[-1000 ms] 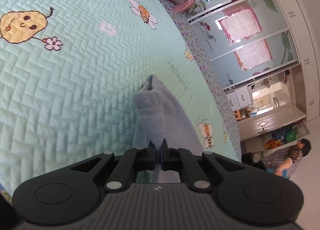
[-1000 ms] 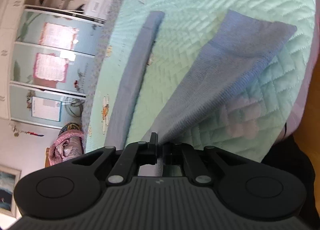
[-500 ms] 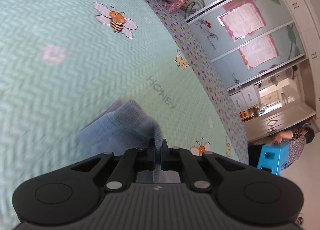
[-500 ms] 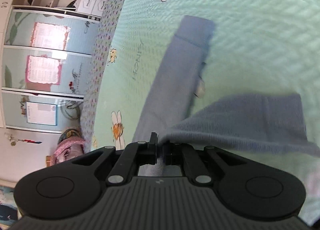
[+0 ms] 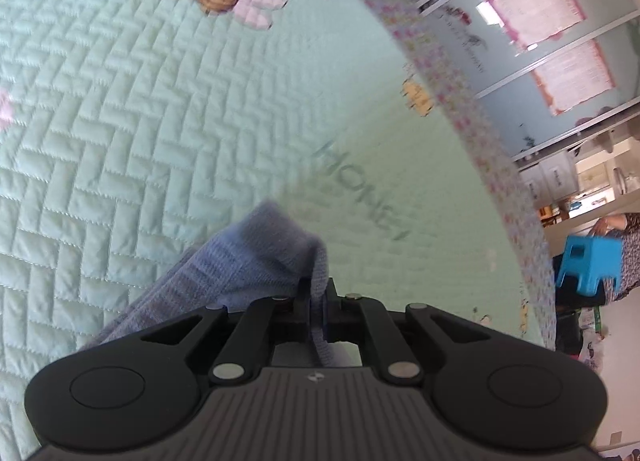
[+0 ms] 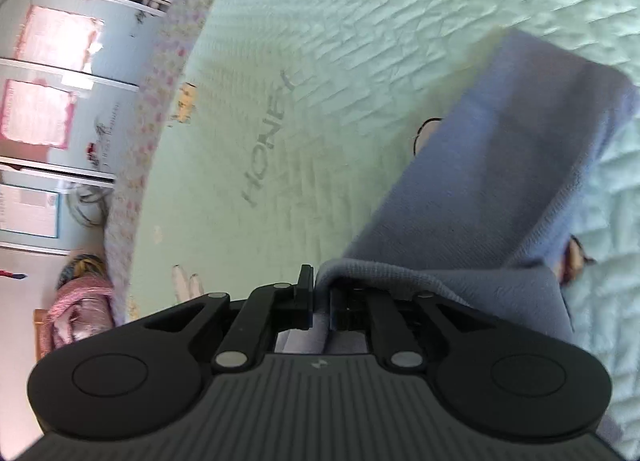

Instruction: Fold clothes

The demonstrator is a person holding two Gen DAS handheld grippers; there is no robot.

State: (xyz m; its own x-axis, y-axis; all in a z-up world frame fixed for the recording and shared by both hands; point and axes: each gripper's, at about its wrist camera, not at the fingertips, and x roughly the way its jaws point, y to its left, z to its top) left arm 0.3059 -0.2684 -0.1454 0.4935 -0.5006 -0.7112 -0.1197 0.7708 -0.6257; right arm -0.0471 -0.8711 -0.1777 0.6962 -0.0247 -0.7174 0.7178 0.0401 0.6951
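A blue-grey knit garment (image 6: 500,189) lies on a mint quilt (image 5: 160,121), stretching ahead and to the right of the right gripper (image 6: 320,301), its long axis running away from that gripper. The left gripper (image 5: 314,301) is clamped on a bunched edge, cloth trailing back to its left; the right gripper's jaws are opening with a fold between them. A second ago both grippers pinched taut, lifted cloth; now it sags onto the quilt.
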